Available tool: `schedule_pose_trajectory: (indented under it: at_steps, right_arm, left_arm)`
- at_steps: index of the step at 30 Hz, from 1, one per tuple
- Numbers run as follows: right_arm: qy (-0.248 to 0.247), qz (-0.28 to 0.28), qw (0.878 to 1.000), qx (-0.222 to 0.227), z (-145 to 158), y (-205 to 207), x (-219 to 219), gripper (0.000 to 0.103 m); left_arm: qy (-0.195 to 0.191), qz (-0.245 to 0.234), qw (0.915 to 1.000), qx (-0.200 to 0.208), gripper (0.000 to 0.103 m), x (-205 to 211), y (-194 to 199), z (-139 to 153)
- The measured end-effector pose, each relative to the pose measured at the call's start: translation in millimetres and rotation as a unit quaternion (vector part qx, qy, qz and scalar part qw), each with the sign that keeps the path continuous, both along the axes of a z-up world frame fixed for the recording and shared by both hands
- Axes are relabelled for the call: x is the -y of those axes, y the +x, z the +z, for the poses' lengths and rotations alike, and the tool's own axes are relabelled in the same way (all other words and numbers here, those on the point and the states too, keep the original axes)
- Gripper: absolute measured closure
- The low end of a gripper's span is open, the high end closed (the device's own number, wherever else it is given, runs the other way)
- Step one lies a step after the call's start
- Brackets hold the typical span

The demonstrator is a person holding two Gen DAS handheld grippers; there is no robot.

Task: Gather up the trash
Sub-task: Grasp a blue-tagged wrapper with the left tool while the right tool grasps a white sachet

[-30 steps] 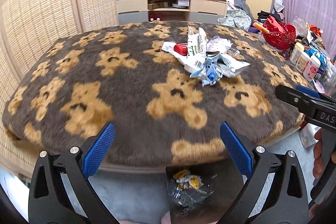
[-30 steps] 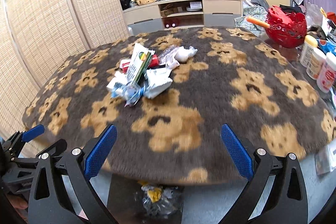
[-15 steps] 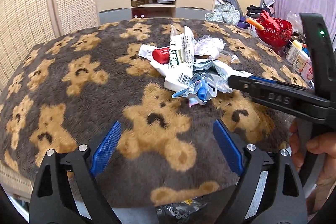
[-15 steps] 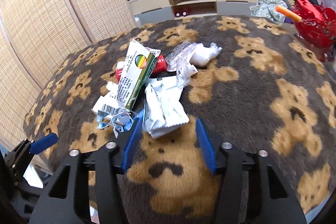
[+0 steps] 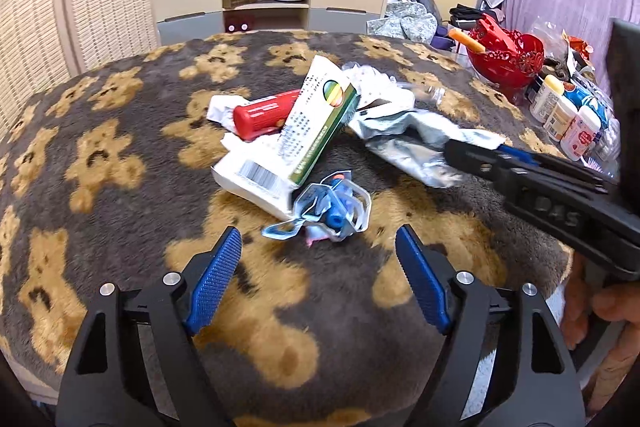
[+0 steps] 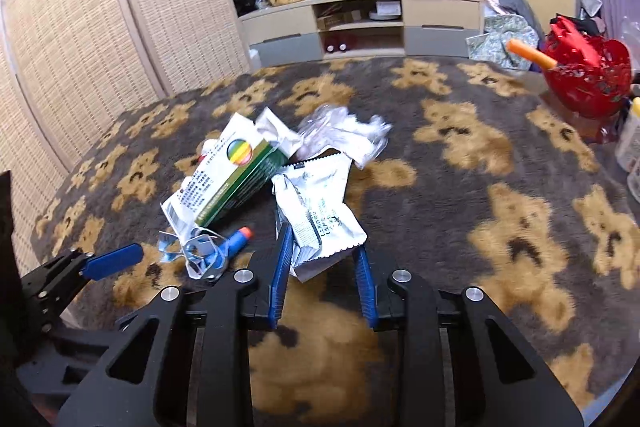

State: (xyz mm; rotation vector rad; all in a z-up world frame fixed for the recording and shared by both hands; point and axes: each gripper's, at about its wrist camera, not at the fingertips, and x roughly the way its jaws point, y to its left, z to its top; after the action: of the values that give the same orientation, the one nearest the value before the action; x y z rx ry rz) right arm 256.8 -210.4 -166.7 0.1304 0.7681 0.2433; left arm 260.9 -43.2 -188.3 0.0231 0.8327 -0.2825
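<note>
A heap of trash lies mid-table on the bear-patterned cover (image 5: 120, 163): a green-and-white carton (image 5: 316, 123), a red tube (image 5: 266, 115), a silver foil wrapper (image 5: 408, 143), crumpled clear plastic (image 6: 344, 131) and a blue-and-clear blister pack (image 5: 328, 211). My left gripper (image 5: 318, 251) is open, just short of the blister pack. My right gripper (image 6: 322, 263) has its jaws partly closed around the near end of the foil wrapper (image 6: 320, 211), not pinched tight. The right gripper also shows in the left wrist view (image 5: 480, 155).
A red bowl (image 5: 508, 59) and several small bottles (image 5: 568, 119) stand at the table's right edge. A TV cabinet (image 6: 360, 23) is behind the table. A woven screen (image 6: 80, 39) stands to the left.
Both grippers moved forward over the table to the heap. The right jaws narrowed and now straddle the foil wrapper's near end. The left jaws stayed open.
</note>
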Motion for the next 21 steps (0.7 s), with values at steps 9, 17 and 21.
schedule_pose_trajectory:
  at_steps: [9, 17, 21]
  right_arm:
    - [-0.004, -0.019, 1.000, 0.008, 2, -11, 25, 0.072]
    - [-0.006, -0.046, 0.999, 0.014, 4, -21, 38, 0.072]
    - [-0.002, -0.039, 0.999, 0.019, 10, -32, 35, 0.072]
  left_arm:
    - [0.000, 0.005, 0.9999, -0.013, 0.041, 4, 26, -11]
    - [-0.004, -0.006, 0.9998, -0.017, 0.076, 5, 19, -9]
    - [-0.001, -0.007, 0.9999, -0.014, 0.080, 4, 6, -4]
